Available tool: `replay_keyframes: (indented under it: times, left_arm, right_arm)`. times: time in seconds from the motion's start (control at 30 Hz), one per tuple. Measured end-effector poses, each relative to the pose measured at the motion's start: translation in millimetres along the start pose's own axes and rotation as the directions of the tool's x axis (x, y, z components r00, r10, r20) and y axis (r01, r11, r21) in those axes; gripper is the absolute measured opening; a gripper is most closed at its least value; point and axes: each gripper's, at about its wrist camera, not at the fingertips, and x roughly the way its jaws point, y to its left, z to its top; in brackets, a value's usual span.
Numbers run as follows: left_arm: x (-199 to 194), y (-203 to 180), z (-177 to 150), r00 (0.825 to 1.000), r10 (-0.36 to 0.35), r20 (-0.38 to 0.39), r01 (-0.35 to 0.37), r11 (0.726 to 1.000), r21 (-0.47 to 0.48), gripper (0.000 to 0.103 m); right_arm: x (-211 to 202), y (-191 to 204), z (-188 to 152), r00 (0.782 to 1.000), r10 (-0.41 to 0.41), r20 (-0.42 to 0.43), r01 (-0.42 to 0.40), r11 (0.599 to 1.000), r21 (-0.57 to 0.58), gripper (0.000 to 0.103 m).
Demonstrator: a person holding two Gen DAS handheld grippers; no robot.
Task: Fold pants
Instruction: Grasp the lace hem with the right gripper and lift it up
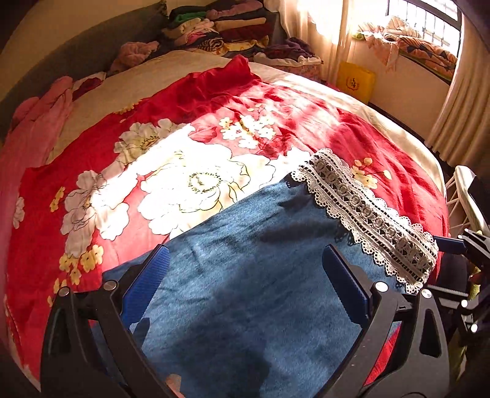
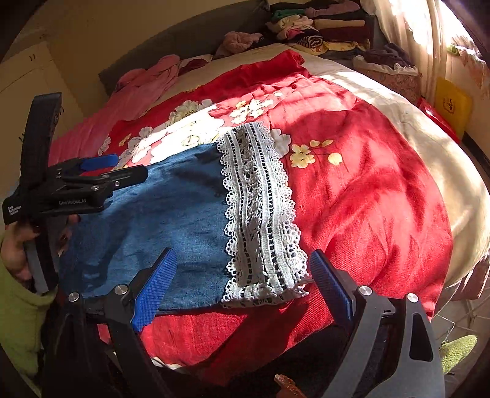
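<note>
Blue denim pants (image 1: 251, 214) with a white lace hem (image 1: 367, 214) lie flat on a red floral bedspread (image 1: 153, 101). My left gripper (image 1: 245, 254) hovers open over the blue fabric, its blue pads wide apart and nothing pinched between them. In the right wrist view the pants (image 2: 171, 208) stretch leftward from the lace hem (image 2: 260, 208). My right gripper (image 2: 245, 254) stands open just above the near end of the lace, close to the bed's front edge. The left gripper (image 2: 113, 168) shows at the left, over the far side of the pants, held by a hand (image 2: 15, 242).
Folded clothes (image 1: 220, 27) are stacked at the head of the bed. A pink garment (image 1: 36, 122) lies along the left side. A yellow bag (image 1: 355, 81) stands by the curtained window. The bed drops off at the right and front edges.
</note>
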Motion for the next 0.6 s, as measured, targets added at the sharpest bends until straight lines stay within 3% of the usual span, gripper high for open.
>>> replay_keyframes:
  times: [0.1,0.2,0.23,0.27,0.3,0.47,0.5,0.53,0.57,0.6]
  left_arm:
    - [27.3,-0.2,9.9,0.998,-0.016,-0.054,0.017,1.0,0.01,0.094]
    - [46.3,-2.2,19.2,0.998,-0.023,-0.06,0.025,0.999,0.035,0.093]
    - [50.7,-3.4,22.3,0.998,-0.033,-0.06,0.036,0.998,0.043,0.094]
    - [55.6,-5.3,25.7,0.997,-0.047,-0.061,0.05,0.997,0.053,0.093]
    - [60.0,-7.4,29.2,0.996,-0.061,-0.059,0.065,0.996,0.061,0.093]
    - [83.5,-26.0,42.1,0.987,-0.116,-0.107,0.129,0.984,0.119,0.092]
    - [89.2,-29.3,43.3,0.984,-0.132,-0.117,0.147,0.981,0.127,0.09]
    - [93.6,-30.7,43.8,0.98,-0.155,-0.122,0.17,0.978,0.122,0.082]
    - [96.8,-30.9,44.2,0.974,-0.187,-0.127,0.201,0.974,0.104,0.068]
    - [99.1,-30.8,44.5,0.966,-0.225,-0.127,0.236,0.969,0.077,0.061]
  right_arm:
    - [6.2,-0.3,0.6,1.0,-0.001,-0.008,0.001,1.0,0.007,0.088]
    - [11.1,-1.4,0.3,1.0,0.01,-0.013,-0.01,1.0,0.012,0.085]
    - [11.0,-1.8,-0.6,1.0,0.012,-0.007,-0.012,1.0,0.012,0.08]
    - [11.1,-2.2,-0.5,1.0,-0.001,-0.001,0.001,1.0,0.01,0.061]
    - [11.3,-3.1,-0.5,1.0,-0.009,0.001,0.009,1.0,0.009,0.052]
    - [18.5,-10.2,0.4,1.0,0.019,-0.008,-0.019,0.999,0.042,0.056]
    - [21.9,-11.5,0.8,1.0,0.025,-0.016,-0.024,0.998,0.05,0.057]
    - [24.5,-12.1,1.2,0.999,0.028,-0.021,-0.027,0.998,0.053,0.057]
    - [25.7,-11.5,1.6,0.999,0.03,-0.024,-0.029,0.998,0.049,0.057]
    - [25.5,-10.4,2.1,0.999,0.035,-0.022,-0.034,0.999,0.042,0.053]
